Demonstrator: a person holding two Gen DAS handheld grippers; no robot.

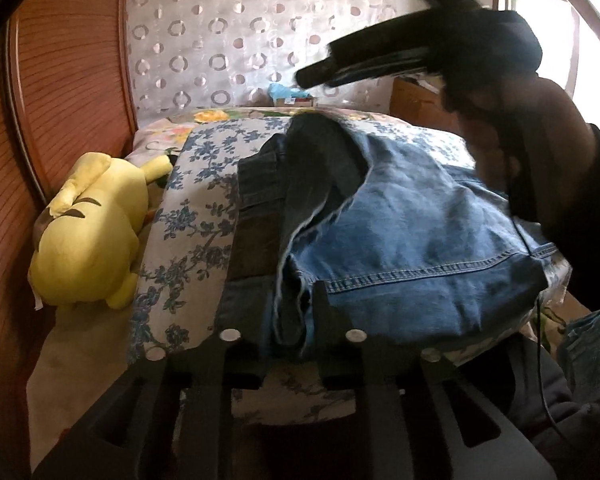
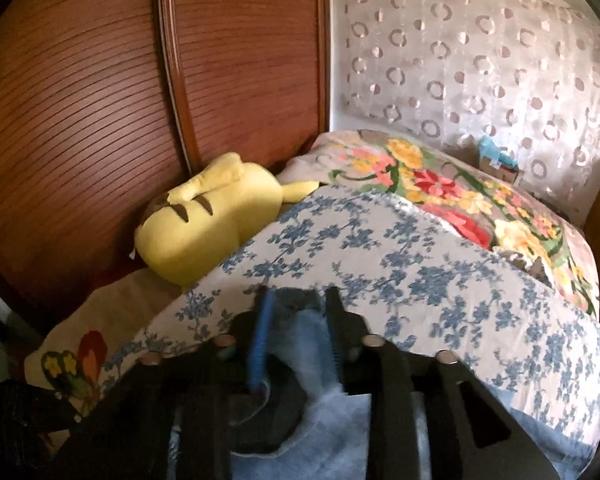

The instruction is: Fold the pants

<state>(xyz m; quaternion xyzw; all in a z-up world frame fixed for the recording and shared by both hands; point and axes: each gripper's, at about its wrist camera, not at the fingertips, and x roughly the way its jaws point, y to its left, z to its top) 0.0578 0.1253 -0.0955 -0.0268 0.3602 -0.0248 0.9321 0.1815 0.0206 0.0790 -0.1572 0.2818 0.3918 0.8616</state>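
Denim is filling your right claw (image 2: 296, 312), clamped on the faded blue jeans (image 1: 400, 240), lying toward twelve o'clock from your left claw (image 1: 276, 320), also gripping them.

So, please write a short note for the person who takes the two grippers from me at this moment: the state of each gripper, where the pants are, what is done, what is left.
Left gripper: fingers on both sides of the near folded edge of the jeans; a firm pinch I cannot confirm.
Right gripper: shut on light denim, held above the blue floral cover.
Jeans lie on this cover, partly folded, layers stacked along the left side.
Left to do: lay down the held part, smooth the stack.
Yellow plush toy lies beside the cover, by the wooden wall.
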